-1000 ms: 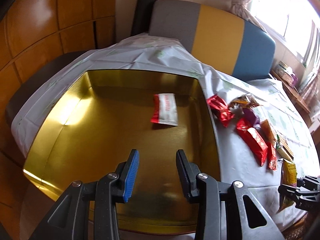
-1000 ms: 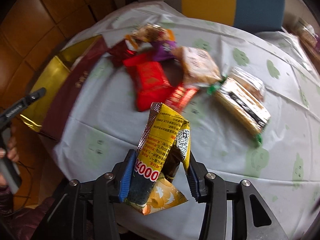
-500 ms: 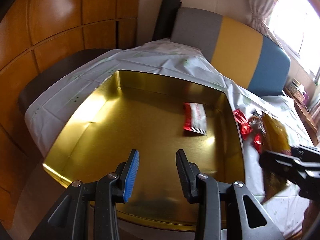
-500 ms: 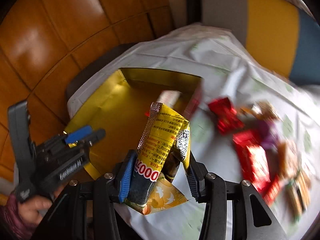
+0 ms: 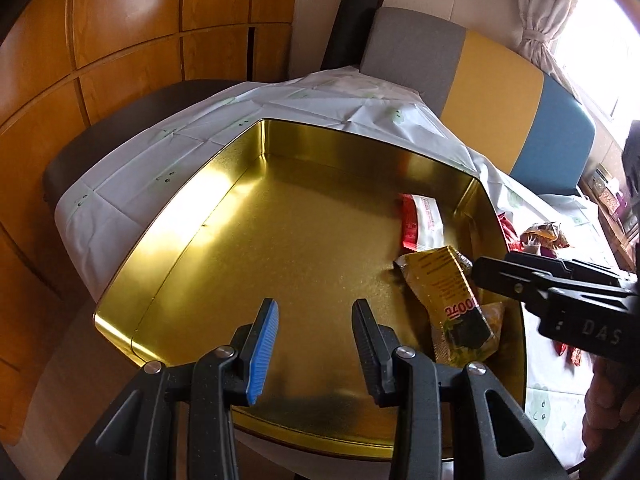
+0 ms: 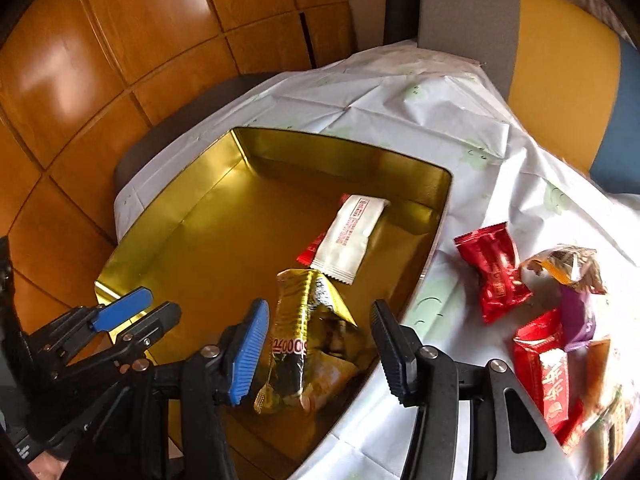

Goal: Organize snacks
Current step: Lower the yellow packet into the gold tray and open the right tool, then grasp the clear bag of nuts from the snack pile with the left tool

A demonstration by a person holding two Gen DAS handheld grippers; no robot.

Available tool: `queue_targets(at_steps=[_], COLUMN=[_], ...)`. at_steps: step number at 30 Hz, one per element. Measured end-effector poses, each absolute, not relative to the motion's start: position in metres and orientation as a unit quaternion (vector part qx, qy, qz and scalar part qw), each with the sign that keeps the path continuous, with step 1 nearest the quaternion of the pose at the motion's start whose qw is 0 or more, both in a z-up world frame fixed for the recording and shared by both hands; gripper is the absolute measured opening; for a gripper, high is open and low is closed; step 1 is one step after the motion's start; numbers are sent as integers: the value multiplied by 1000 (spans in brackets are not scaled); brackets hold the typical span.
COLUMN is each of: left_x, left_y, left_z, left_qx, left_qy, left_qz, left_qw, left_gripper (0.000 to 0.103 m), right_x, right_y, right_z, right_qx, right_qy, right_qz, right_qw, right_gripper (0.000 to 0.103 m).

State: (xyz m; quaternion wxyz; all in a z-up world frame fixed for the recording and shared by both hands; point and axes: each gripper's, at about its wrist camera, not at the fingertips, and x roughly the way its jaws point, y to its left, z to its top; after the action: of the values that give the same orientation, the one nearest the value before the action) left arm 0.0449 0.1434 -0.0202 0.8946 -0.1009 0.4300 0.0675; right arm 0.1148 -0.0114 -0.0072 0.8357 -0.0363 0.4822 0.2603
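Right gripper gapes wide, yellow snack packet loose between its fingers, low centre; light, crinkly, slippery — pinch the crimped end. Left gripper open, empty.

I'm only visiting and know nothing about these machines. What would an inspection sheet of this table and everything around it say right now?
Surface: tablecloth, white with pale green prints, creased.
Job's things: gold tin holds a white and red packet and a yellow packet. Red packets and other wrapped snacks lie on the cloth beside the tin.
Clutter: nothing seen.
Claws: left claw open, empty, over the tin's near edge. Right claw open, with the yellow packet lying between its fingers, gripped by neither.
Cables: nothing seen.
Surroundings: wooden wall panels; grey, yellow and blue chair back; curtain by a bright window.
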Motion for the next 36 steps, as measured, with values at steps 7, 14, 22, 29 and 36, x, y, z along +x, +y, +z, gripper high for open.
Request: queue_targets(at_steps=[7,14,22,29,36], left_x=[42,40,36,34,31], left_y=[134,120,97,80,65], left_z=[-15,-3,2,4,9], left_qx=[-87,-68,-43,-25,2], left_qy=[426,414,415,415,409], left_qz=[56,39,17,3,-5], left_qw=[899,907,909,910,913], left_gripper=[39,39,39,39,39], right_x=[105,88,78,72,69], right_y=[-41,-73,-118,-151,-188], right_z=[2,8,2,1,4], right_qx=[3,4,6,3,-9], right_qy=[463,456,467,468,467], right_qz=[250,224,191,166,131], right_qw=[850,861,864,868,874], right_gripper=[59,62,64,74,86])
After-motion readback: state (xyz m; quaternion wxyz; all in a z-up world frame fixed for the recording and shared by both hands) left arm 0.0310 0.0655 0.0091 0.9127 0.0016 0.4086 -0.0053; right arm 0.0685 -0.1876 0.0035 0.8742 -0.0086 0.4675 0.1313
